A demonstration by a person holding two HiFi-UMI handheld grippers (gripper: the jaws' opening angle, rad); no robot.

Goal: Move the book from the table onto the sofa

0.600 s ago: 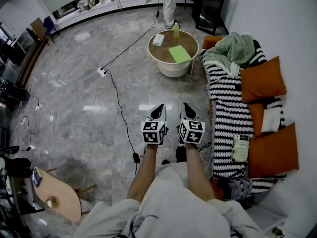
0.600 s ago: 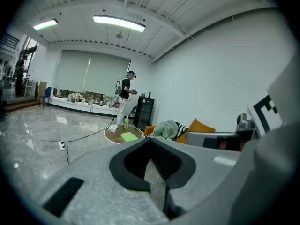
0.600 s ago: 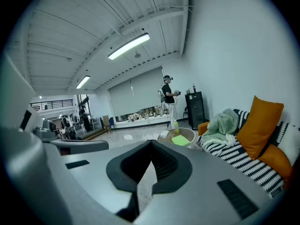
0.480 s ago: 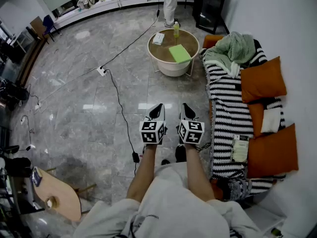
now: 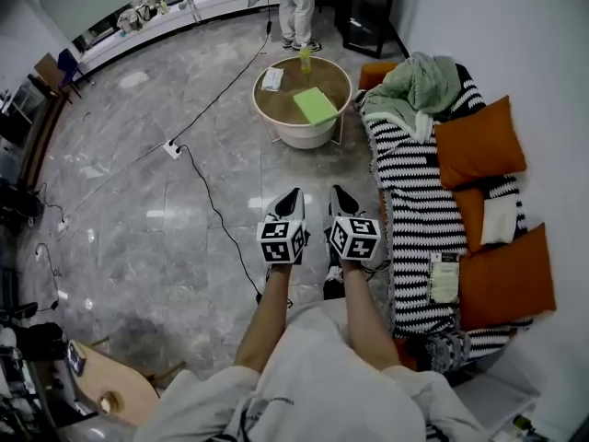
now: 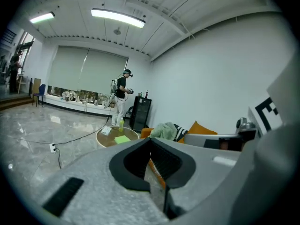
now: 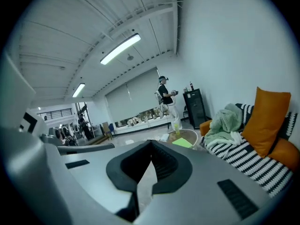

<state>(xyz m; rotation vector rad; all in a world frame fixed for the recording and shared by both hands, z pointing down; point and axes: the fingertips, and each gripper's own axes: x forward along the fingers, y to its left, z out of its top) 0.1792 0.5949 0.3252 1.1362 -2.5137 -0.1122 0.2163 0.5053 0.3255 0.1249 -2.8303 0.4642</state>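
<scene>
A green book (image 5: 315, 105) lies flat on the round wooden table (image 5: 276, 109), far ahead of me, next to the striped sofa (image 5: 414, 191). It also shows small in the left gripper view as the book (image 6: 122, 138) and in the right gripper view as the book (image 7: 182, 143). My left gripper (image 5: 293, 201) and right gripper (image 5: 342, 198) are held side by side over the floor, well short of the table. Both point towards it. Each one's jaws meet at the tips, left gripper (image 6: 150, 139) and right gripper (image 7: 151, 142), with nothing between them.
A yellow bottle (image 5: 305, 60) and a white packet (image 5: 272, 78) share the table. On the sofa lie a green blanket (image 5: 414, 86), orange cushions (image 5: 479, 145) and a booklet (image 5: 445, 276). A black cable (image 5: 207, 196) crosses the floor. A person (image 5: 296, 7) stands beyond the table.
The head view has shifted: table and sofa sit slightly further left, and the wooden table at lower left has slid down. Both grippers keep their side-by-side pose, shut.
</scene>
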